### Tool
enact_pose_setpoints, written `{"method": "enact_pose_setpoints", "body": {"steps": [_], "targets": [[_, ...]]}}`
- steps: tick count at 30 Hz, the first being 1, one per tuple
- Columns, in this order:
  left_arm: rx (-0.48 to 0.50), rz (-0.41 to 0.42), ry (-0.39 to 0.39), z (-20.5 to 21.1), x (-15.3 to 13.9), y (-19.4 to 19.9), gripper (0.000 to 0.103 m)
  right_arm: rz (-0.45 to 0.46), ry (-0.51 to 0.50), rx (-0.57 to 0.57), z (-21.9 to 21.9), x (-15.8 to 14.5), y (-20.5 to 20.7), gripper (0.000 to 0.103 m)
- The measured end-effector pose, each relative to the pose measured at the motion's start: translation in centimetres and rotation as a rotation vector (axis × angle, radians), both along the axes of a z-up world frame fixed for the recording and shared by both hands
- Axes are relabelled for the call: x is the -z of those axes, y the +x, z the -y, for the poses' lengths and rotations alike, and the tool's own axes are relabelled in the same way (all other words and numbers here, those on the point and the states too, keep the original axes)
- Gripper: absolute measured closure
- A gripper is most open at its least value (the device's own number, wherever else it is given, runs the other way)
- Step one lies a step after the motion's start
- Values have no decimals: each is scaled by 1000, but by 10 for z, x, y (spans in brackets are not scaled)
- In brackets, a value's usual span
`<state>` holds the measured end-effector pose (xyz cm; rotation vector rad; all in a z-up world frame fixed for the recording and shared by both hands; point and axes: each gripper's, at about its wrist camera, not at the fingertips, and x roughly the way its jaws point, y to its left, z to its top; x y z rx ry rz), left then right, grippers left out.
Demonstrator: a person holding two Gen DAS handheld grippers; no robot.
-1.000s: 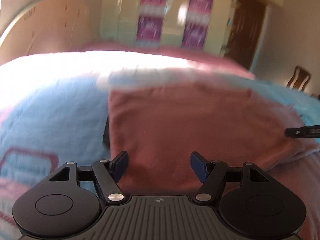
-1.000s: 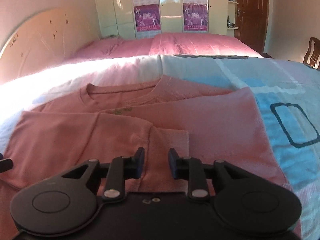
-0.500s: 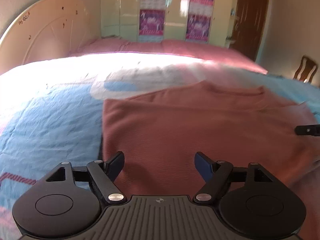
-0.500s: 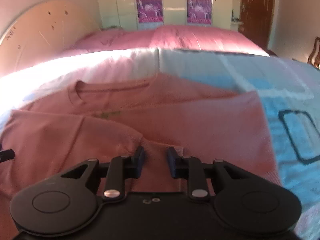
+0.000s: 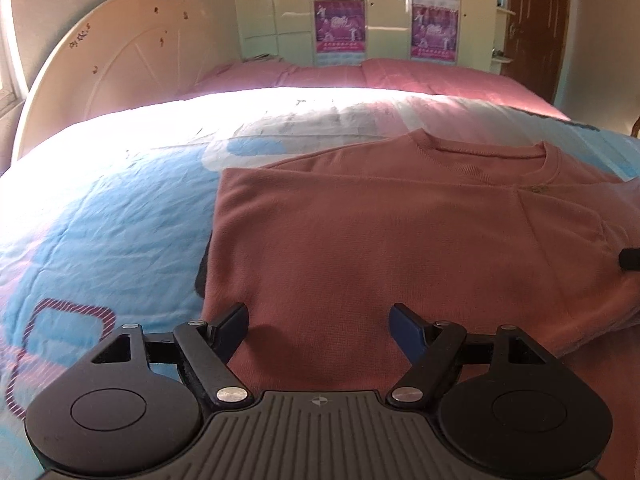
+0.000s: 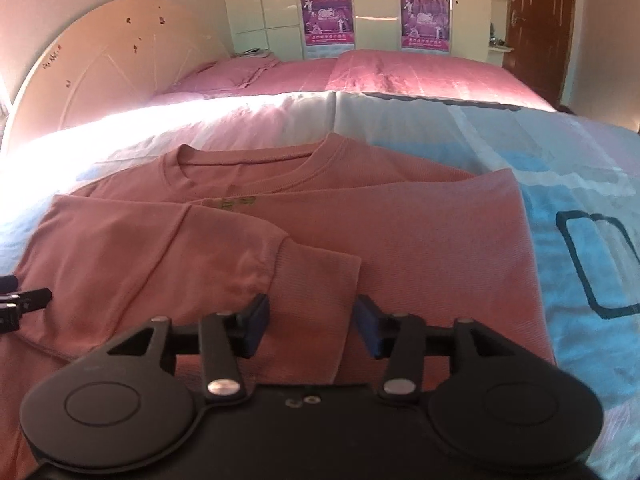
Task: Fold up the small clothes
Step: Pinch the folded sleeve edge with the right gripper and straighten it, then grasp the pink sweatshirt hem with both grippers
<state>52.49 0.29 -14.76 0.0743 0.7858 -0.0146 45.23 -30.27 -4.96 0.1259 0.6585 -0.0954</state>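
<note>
My salmon-pink sweatshirt (image 6: 400, 248) lies flat on the blue patterned bedspread (image 5: 100, 232), sides folded in, ribbed cuff (image 6: 316, 280) across its middle, neckline away from me. My right gripper (image 6: 312, 326) has just been opening, cuff between its parted jaws. My left gripper (image 5: 320, 328) hovers wide open over the hem.

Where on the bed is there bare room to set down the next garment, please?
Bare quilt lies left of the sweater, up to the headboard. More lies right of it, around the dark square print, and the pink cover beyond the collar is free. The middle is crowded: the sweater, its folded sleeve, and both grippers.
</note>
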Motion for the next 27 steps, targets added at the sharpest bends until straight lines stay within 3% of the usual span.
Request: {"method": "enact_pose_setpoints", "body": {"steps": [2,4,11,16,18,21,23,27], "targets": [[-2,-2,3,-1,-2,-5,24,13,16,-11,4,-4,-4,56],[4,2,12,2,-6,-11,16,29,15,-15,7,-10,-11,56],[59,-7,28,-11,-10,-43,15,36,4,30,34,-18,-55,57],[59,-71,-40,-56,2,-95,15,-9,79,108,70,-6,-120,58],[59,-88,-66,-76,0,-126,15,-46,164,140,86,4,-154,59],[74,-112,-165,-109,-6,-174,17,-67,334,164,108,18,-206,61],[70,-151,-293,-132,-2,-196,25,-79,388,184,113,25,-234,61],[69,-174,-529,-161,9,-230,27,-82,531,198,112,44,-280,61]]}}
